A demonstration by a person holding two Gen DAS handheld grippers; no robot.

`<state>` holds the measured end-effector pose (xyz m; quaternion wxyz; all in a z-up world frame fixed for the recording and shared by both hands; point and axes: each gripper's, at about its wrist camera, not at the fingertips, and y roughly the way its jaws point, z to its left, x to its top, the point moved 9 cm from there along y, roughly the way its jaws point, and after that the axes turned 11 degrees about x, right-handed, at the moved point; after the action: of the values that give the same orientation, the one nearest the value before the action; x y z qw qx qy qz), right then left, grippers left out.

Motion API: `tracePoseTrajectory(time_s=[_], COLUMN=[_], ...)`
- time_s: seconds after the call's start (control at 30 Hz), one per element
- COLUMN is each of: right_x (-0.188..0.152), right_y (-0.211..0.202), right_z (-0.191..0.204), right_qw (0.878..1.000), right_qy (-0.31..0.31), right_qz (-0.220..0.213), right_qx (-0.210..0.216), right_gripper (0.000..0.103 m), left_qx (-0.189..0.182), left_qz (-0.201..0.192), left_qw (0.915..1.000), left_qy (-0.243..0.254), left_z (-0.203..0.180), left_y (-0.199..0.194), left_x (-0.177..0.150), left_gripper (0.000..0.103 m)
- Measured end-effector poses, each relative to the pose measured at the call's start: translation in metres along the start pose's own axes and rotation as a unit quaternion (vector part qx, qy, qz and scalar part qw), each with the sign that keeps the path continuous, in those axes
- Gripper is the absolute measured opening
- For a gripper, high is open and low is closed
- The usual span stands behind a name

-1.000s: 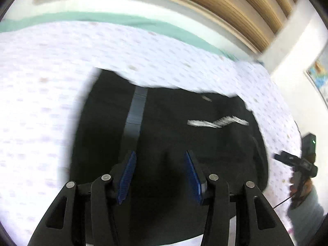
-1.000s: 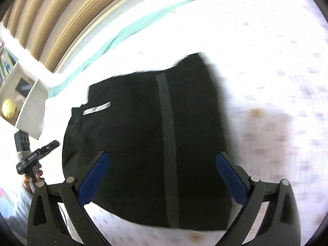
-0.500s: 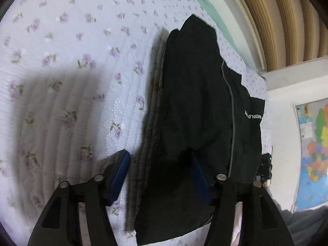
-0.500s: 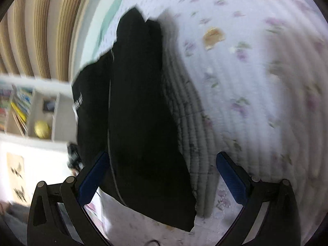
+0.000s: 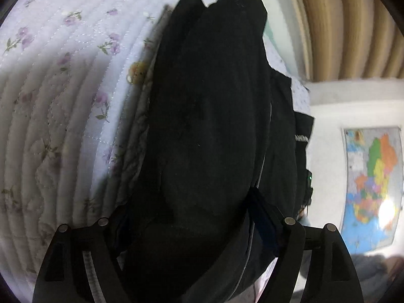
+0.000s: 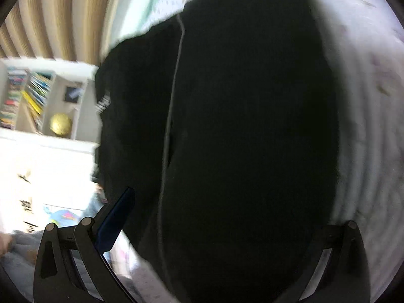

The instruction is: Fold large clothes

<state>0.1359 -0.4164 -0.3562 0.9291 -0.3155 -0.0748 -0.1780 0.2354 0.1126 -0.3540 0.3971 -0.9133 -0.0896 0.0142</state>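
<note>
- The black garment lay folded lengthways on the lilac floral quilt, a thin pale piping line running down it and white lettering on the layer beneath
- The left gripper sat low over the near end of the garment; its jaws had just been opening and stood wide, with the dark cloth bulging up between them
- Its blue pads were mostly lost against the fabric, and none could be seen pressing on it
- The right gripper was likewise spread wide across the garment's near end
- Only its left blue pad showed clearly, standing at the cloth's edge over the quilt; the other finger was hidden in the black cloth, so whether it touched cannot be told
- A small yellow cartoon patch sat on the quilt just beside the garment's left edge
- A coloured wall map hung to the right in the left wrist view
- A white bookshelf with books and a gold ball showed to the left in the blurred right wrist view
</note>
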Motion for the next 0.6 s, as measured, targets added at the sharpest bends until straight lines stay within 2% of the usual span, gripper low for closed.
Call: tracePoseTrajectory(time_s=[0.1, 0.2, 0.27, 0.3, 0.37, 0.47, 0.53, 0.6], right_x=[0.001, -0.002, -0.005, -0.005, -0.006, -0.009, -0.01, -0.011], right_y=[0.001, -0.006, -0.009, -0.01, -0.011, -0.016, -0.018, -0.026], right_z=[-0.002, -0.002, 0.004, 0.009, 0.025, 0.056, 0.081, 0.104], right_qw=[1.0, 0.998, 0.996, 0.995, 0.994, 0.992, 0.992, 0.991], right_qy=[0.009, 0.006, -0.01, -0.018, -0.037, -0.075, -0.092, -0.095], right_qz=[-0.015, -0.044, -0.059, -0.065, -0.072, -0.07, -0.076, -0.096], right_qx=[-0.022, -0.048, -0.064, -0.069, -0.077, -0.068, -0.042, 0.009], right_gripper=[0.103, 0.091, 0.08, 0.077, 0.066, 0.06, 0.057, 0.057], left_qx=[0.016, 0.031, 0.048, 0.058, 0.079, 0.11, 0.1, 0.083], left_qz=[-0.011, -0.017, -0.024, -0.033, -0.053, -0.077, -0.084, -0.092], left_qw=[0.9993, 0.9958, 0.9949, 0.9948, 0.994, 0.9908, 0.9902, 0.9893], left_qy=[-0.032, -0.084, -0.085, -0.077, -0.054, 0.016, 0.048, 0.077], left_z=[0.001, 0.001, 0.001, -0.004, -0.02, -0.054, -0.083, -0.113], left_y=[-0.001, 0.003, 0.002, 0.002, -0.002, -0.012, -0.02, -0.031], left_x=[-0.001, -0.003, 0.001, 0.0, -0.003, -0.008, -0.012, -0.019], left_gripper=[0.081, 0.079, 0.068, 0.064, 0.051, 0.04, 0.037, 0.035])
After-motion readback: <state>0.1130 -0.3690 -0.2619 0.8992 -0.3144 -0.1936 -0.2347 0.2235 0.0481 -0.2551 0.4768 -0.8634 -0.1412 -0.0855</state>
